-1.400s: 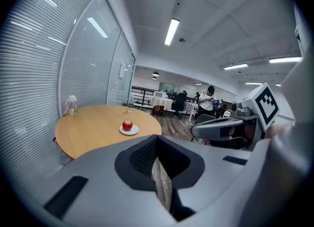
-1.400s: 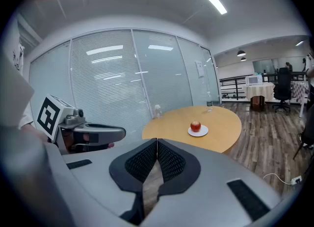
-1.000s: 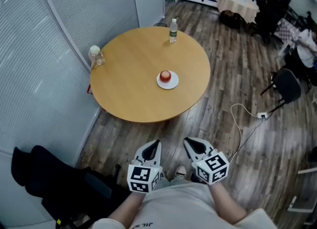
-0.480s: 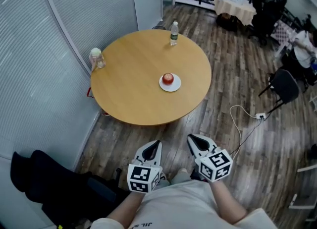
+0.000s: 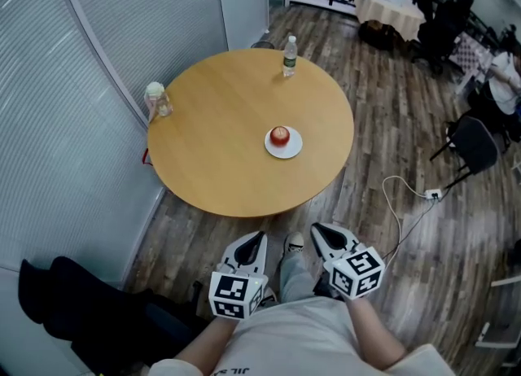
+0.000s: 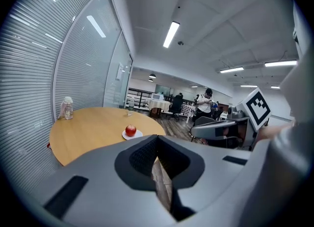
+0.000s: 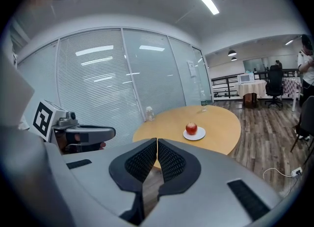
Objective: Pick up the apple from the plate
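Observation:
A red apple (image 5: 280,135) sits on a small white plate (image 5: 285,147) right of centre on the round wooden table (image 5: 212,146). The apple (image 6: 130,130) and the plate (image 6: 133,135) show small in the left gripper view, and the apple (image 7: 191,128) on its plate (image 7: 195,134) in the right gripper view. Both grippers hang over the floor, short of the table's near edge. My left gripper (image 5: 253,242) is shut and holds nothing. My right gripper (image 5: 319,232) is shut and empty too, its jaws meeting.
A clear water bottle (image 5: 289,55) stands at the table's far edge and a lidded jar (image 5: 156,98) at its left edge. Glass walls with blinds curve along the left. A black chair (image 5: 472,142) and a white cable (image 5: 399,203) lie on the wood floor to the right.
The table and apple have come closer in the head view, drifting down and right. Both grippers stay shut side by side, carried toward the table.

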Motion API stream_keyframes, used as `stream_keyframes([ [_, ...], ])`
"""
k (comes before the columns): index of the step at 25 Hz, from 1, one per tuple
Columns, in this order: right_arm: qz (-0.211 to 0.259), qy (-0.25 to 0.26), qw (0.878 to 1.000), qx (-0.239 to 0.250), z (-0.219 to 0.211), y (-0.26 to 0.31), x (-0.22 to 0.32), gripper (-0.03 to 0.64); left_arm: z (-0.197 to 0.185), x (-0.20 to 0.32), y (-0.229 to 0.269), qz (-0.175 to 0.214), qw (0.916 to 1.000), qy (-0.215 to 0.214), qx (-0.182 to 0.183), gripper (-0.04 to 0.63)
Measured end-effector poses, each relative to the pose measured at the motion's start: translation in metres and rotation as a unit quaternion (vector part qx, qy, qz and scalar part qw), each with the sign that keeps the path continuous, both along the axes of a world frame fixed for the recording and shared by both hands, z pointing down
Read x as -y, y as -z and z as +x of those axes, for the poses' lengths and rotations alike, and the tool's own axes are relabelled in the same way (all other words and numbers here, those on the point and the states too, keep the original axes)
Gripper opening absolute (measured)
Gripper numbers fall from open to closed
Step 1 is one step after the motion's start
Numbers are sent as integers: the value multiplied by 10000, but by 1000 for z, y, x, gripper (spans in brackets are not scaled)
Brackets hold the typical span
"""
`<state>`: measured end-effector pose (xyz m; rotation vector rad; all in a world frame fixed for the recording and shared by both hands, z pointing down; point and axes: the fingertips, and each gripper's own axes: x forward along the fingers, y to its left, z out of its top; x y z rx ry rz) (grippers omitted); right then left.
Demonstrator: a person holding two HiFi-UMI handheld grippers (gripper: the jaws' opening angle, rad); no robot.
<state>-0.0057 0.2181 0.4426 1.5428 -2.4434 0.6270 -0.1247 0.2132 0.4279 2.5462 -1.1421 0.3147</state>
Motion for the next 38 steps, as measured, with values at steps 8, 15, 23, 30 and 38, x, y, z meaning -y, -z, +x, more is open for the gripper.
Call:
stream_keyframes([
  [8,59,192,9997,104,34,4,113,32,18,99,-4,-62,9992,366,132,2],
  [15,52,261,9995,191,76,11,215,32,48,192,-3,-80,9975,685,124,2],
  [23,-94,407,9989,201,103,3,263,32,84,239,-2,-118,9970,757,137,2],
  [30,-195,309,9990,239,101,0,277,32,77,255,-3,-220,9968,729,227,2],
  [38,-304,-5,9992,271,93,-3,285,32,70,274,-4,-324,9983,372,314,2],
])
